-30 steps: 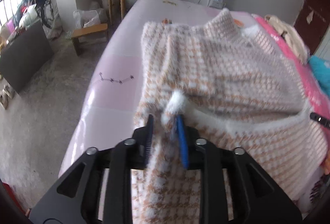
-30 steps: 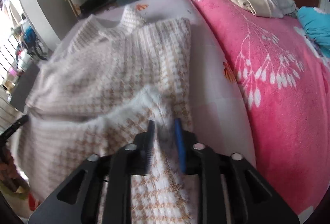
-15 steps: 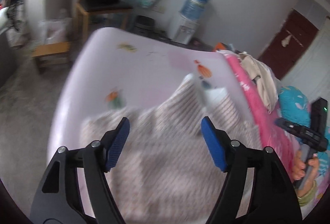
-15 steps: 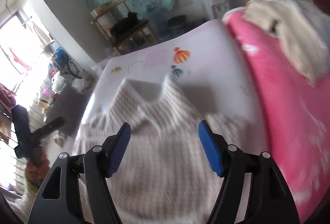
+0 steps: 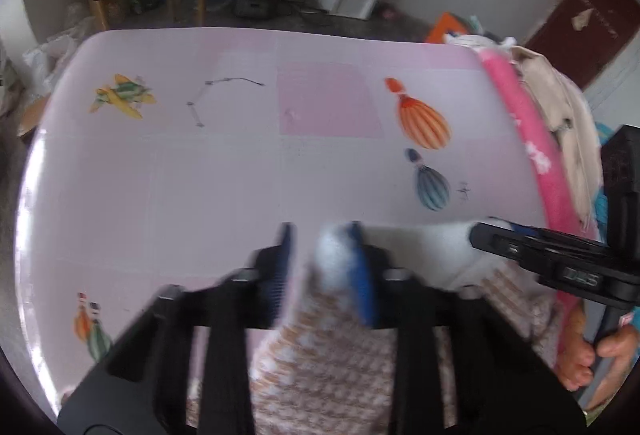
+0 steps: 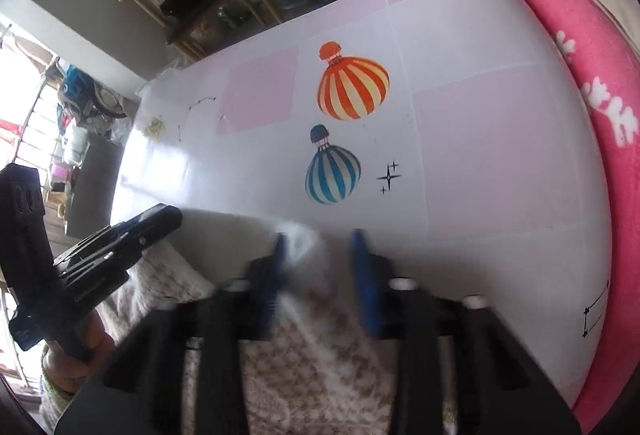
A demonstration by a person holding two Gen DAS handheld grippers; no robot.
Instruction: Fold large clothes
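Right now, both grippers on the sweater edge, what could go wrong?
1. Left gripper and right gripper, jaws just closing, catch only the fluffy white trim of the sweater; it could slip free.
2. Both views are blurred, so grip quality is unclear.
3. The pink blanket lies close; the sweater could drag onto it.

Showing no legible words on bed sheet [image 5: 224, 175], only printed balloons. Bearing embossed marking on right claw [image 5: 476, 235] body in left wrist view, blurred, unreadable. Carrying pale mark on brown door [image 5: 592, 15], illegible.
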